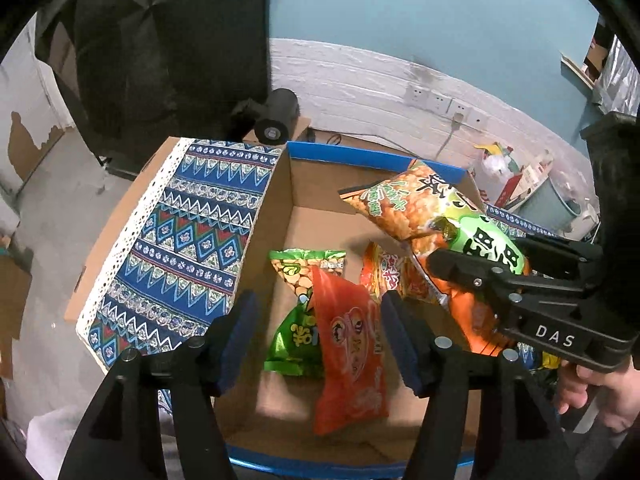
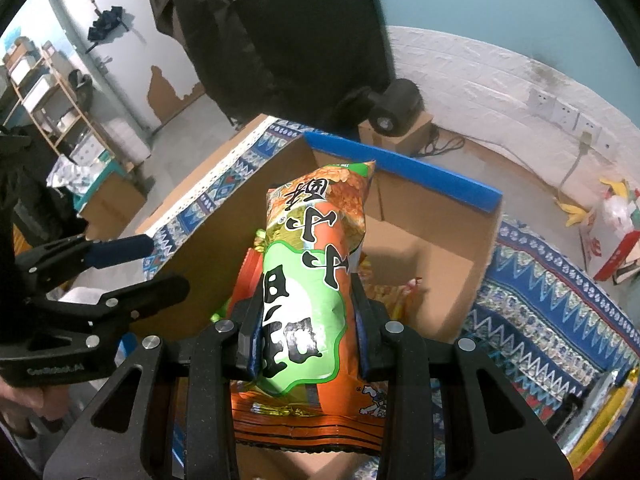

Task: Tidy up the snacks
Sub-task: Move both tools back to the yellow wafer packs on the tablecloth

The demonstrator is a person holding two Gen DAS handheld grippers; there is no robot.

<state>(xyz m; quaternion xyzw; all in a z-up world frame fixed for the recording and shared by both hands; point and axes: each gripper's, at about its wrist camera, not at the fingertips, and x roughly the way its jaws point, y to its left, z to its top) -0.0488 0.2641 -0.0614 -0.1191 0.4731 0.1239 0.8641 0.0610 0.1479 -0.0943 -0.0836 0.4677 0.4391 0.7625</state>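
A cardboard box (image 1: 320,200) with blue-taped rims stands open on a patterned cloth. Inside lie a red-orange snack bag (image 1: 352,356), a green peanut bag (image 1: 300,280) and a small orange bag (image 1: 384,272). My left gripper (image 1: 316,332) is open and empty, low over the box above the red-orange bag. My right gripper (image 2: 308,332) is shut on a large orange and green snack bag (image 2: 316,264) and holds it above the box (image 2: 440,240). That bag also shows in the left wrist view (image 1: 432,208), with the right gripper (image 1: 484,264) clamped on it. The left gripper also shows in the right wrist view (image 2: 132,264).
The patterned blue cloth (image 1: 180,248) covers the surface left and right of the box. More snack packets (image 2: 608,412) lie on the cloth at the right. A black cylinder device (image 1: 276,116) sits on a carton behind the box. A wall with sockets (image 1: 440,100) stands beyond.
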